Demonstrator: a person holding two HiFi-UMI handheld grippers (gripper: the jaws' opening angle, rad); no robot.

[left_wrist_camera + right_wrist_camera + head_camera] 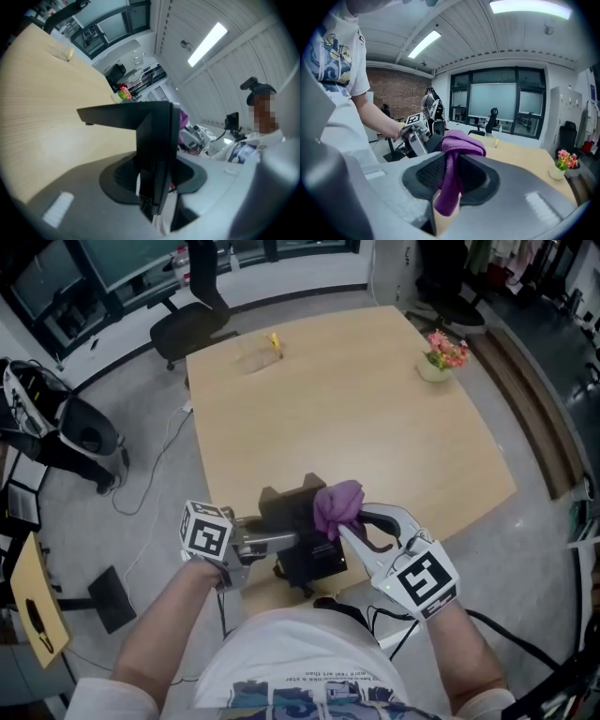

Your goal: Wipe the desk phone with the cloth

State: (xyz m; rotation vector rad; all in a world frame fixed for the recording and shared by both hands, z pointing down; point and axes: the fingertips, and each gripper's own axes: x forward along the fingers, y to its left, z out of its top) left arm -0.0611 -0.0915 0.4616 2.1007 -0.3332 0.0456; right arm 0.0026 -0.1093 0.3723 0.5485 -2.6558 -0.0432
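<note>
1. Clearly, the left hand-held gripper (157, 182) pinches the black desk phone (309, 554) at the near edge of the surface (375, 427), probably to keep it steady.
2. The right hand-held gripper (452, 182) is clamped on the purple cloth (461, 143), held at the phone's top, I think ready for wiping.

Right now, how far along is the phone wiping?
Done: left claw clamps the desk phone, right claw grips the purple cloth. In hand: cloth is at the phone's upper part. Left: the wiping itself; how much is already wiped can't be told.
</note>
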